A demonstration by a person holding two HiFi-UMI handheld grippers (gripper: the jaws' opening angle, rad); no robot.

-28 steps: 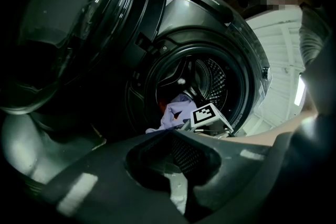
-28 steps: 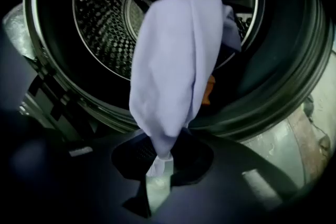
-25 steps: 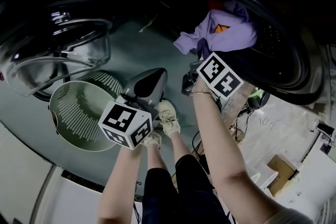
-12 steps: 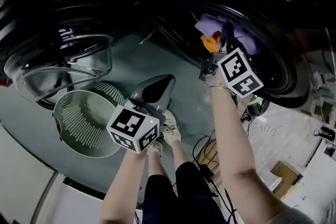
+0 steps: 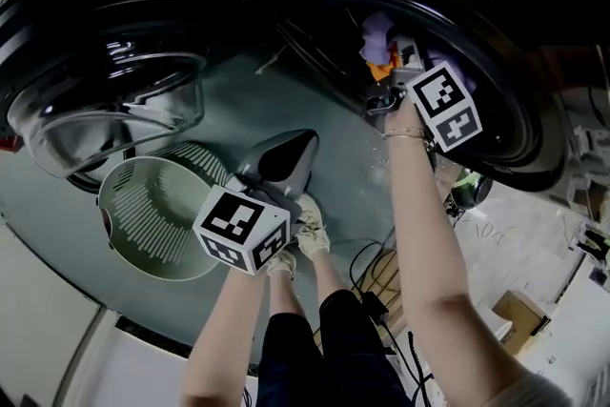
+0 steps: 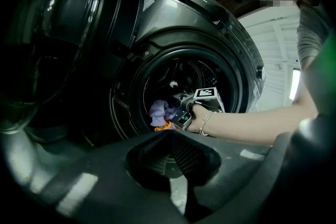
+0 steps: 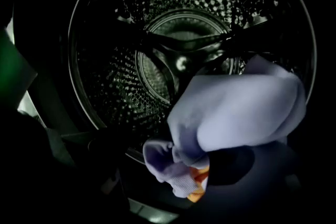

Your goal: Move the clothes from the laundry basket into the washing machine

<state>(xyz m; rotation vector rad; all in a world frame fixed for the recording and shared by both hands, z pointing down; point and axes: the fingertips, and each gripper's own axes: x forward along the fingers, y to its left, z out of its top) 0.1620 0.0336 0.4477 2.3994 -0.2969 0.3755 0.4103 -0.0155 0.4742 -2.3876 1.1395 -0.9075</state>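
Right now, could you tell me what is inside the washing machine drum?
A lavender garment with an orange patch, held by the right gripper at the mouth of the drum; behind it, bare perforated wall. The garment covers the drum's lower right, hiding anything there.

The person wears dark trousers (image 5: pixel 334 343), pale shoes (image 5: pixel 311 226) and a thin wrist bracelet (image 5: pixel 406 135).

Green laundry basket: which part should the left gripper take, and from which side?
Probably the thin top rim of the laundry basket, on the side nearest the left gripper, coming from above with one jaw inside and one outside. The basket stands upright, mouth up, and its round slotted wall looks too wide to span.
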